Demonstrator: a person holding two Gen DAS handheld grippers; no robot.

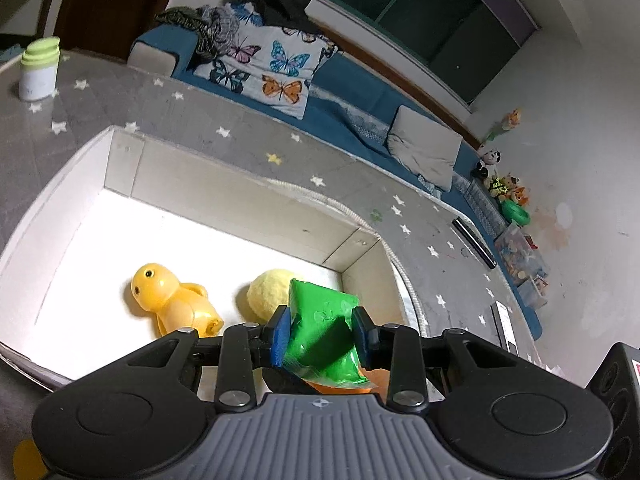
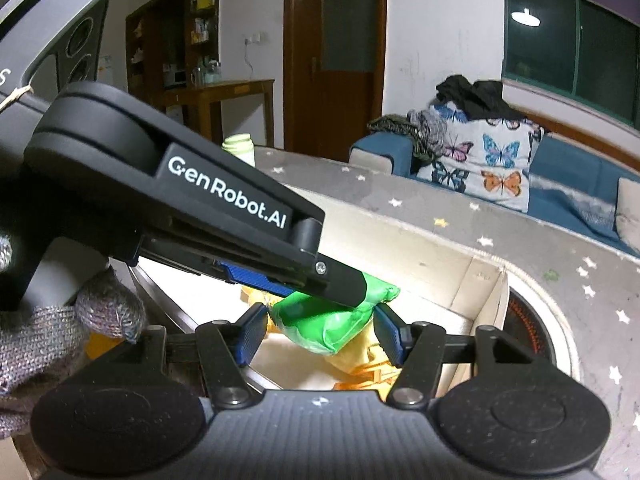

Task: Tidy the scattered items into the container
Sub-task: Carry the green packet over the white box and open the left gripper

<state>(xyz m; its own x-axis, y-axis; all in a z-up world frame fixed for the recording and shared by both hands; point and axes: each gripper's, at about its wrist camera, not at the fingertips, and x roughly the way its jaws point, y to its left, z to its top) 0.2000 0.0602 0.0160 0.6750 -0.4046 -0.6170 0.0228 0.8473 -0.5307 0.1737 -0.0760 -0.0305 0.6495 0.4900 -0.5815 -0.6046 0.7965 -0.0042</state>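
My left gripper (image 1: pixel 320 330) is shut on a green soft packet (image 1: pixel 320 332) and holds it over the right end of the white cardboard box (image 1: pixel 120 160). Inside the box lie a yellow plastic duck toy (image 1: pixel 172 300) and a yellow fluffy ball (image 1: pixel 266 290); something orange (image 1: pixel 344 388) shows under the packet. In the right wrist view the left gripper (image 2: pixel 340 284) crosses from the upper left with the green packet (image 2: pixel 332 320) in it. My right gripper (image 2: pixel 320 332) is open just behind and below the packet, above the box (image 2: pixel 484 304) and yellow-orange items (image 2: pixel 360 360).
The box sits on a grey star-patterned table (image 1: pixel 240 120). A white bottle with a green cap (image 1: pixel 38 70) stands at the table's far left. A black remote (image 1: pixel 474 242) and a white remote (image 1: pixel 506 326) lie at the right. A blue sofa with cushions (image 1: pixel 360 120) is behind.
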